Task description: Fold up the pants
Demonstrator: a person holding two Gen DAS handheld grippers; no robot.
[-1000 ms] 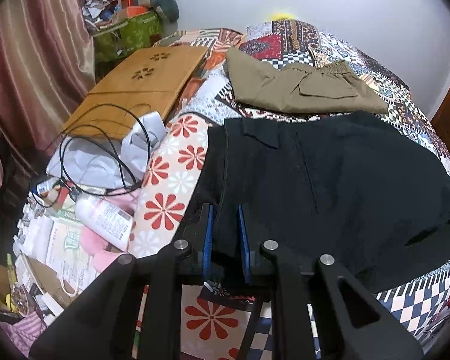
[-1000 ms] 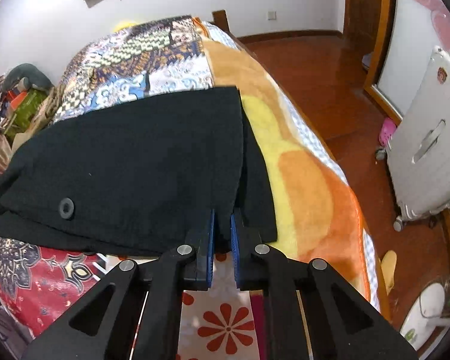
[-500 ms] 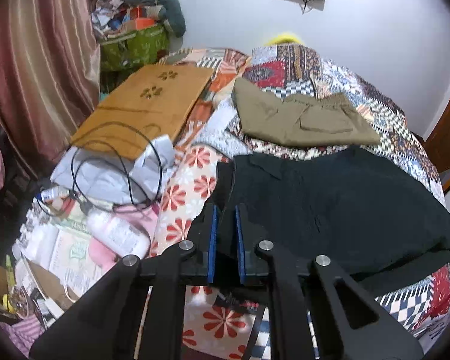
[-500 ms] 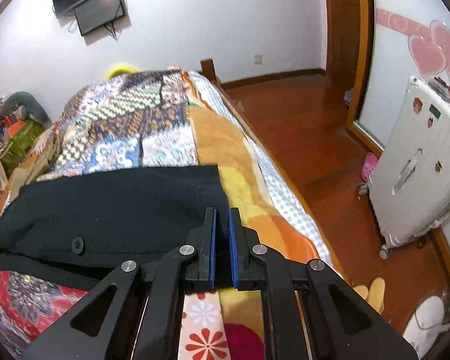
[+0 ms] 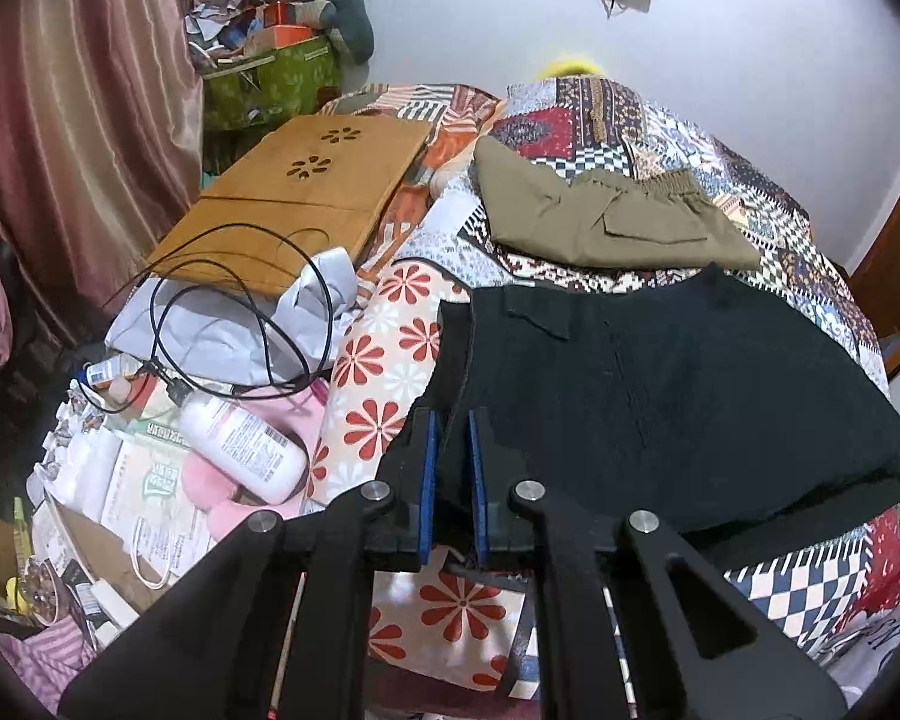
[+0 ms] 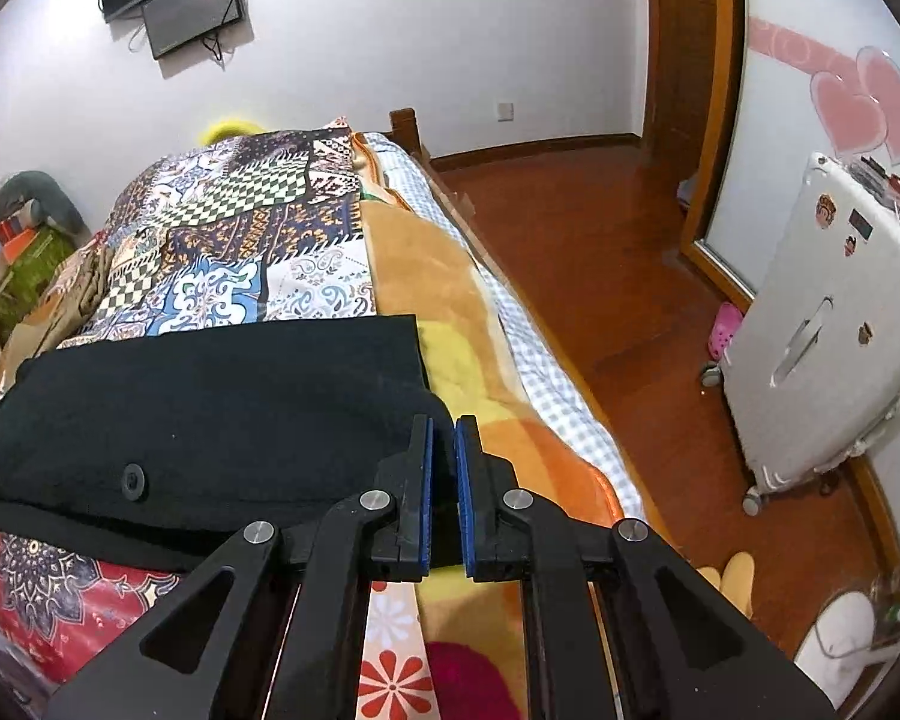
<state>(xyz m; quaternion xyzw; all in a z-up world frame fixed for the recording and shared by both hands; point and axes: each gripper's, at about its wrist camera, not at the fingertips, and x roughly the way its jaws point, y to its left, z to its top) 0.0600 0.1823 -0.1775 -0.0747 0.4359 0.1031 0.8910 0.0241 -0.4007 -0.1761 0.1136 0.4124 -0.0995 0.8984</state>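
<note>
The black pants (image 5: 660, 396) lie on the patchwork bed and show in the right wrist view (image 6: 210, 414) with a button facing up. My left gripper (image 5: 448, 420) is shut on the near left corner of the black pants and holds it lifted. My right gripper (image 6: 442, 429) is shut on the near right corner of the same pants. The fabric hangs in a fold between the two grips. The part of the cloth inside the jaws is hidden.
Folded olive pants (image 5: 606, 216) lie further back on the bed. A wooden lap desk (image 5: 294, 204), a black cable (image 5: 240, 312), a white bottle (image 5: 240, 444) and clutter fill the left. A white suitcase (image 6: 828, 354) stands on the wooden floor (image 6: 600, 252) at the right.
Both grippers lifted the near edge of the black pants and carried it towards the far edge, then came lower again. Their grip stayed shut on the cloth.
</note>
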